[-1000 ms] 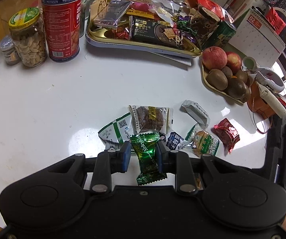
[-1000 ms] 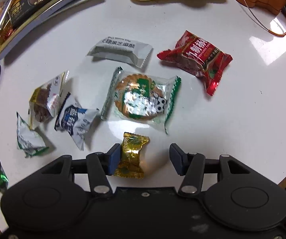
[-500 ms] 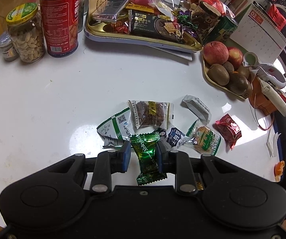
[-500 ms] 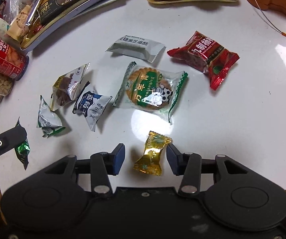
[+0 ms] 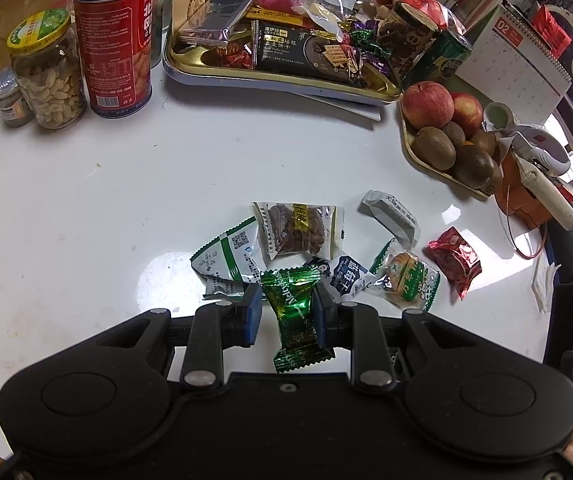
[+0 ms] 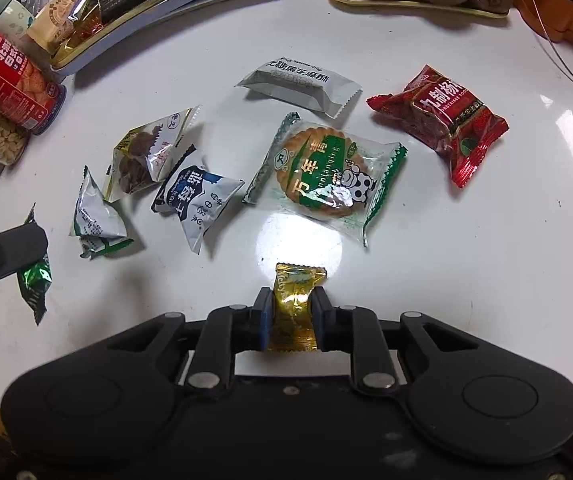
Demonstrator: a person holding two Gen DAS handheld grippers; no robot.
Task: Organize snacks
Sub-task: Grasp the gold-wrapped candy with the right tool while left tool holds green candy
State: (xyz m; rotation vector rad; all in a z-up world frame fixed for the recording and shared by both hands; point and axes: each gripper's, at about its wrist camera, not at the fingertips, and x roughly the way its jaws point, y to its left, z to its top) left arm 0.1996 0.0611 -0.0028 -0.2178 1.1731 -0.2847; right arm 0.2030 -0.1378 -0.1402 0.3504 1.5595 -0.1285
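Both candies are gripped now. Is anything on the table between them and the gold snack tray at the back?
Nothing visible blocks the way. From the green foil-wrapped candy in the left gripper, bare white table runs to the gold snack tray. The right gripper is shut on the gold foil-wrapped candy; only flat loose packets lie beyond.

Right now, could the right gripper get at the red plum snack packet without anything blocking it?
Probably not yet: the way over the white table to the red plum snack packet looks free, but the right gripper is already shut on a gold-wrapped candy, so it must drop that first.
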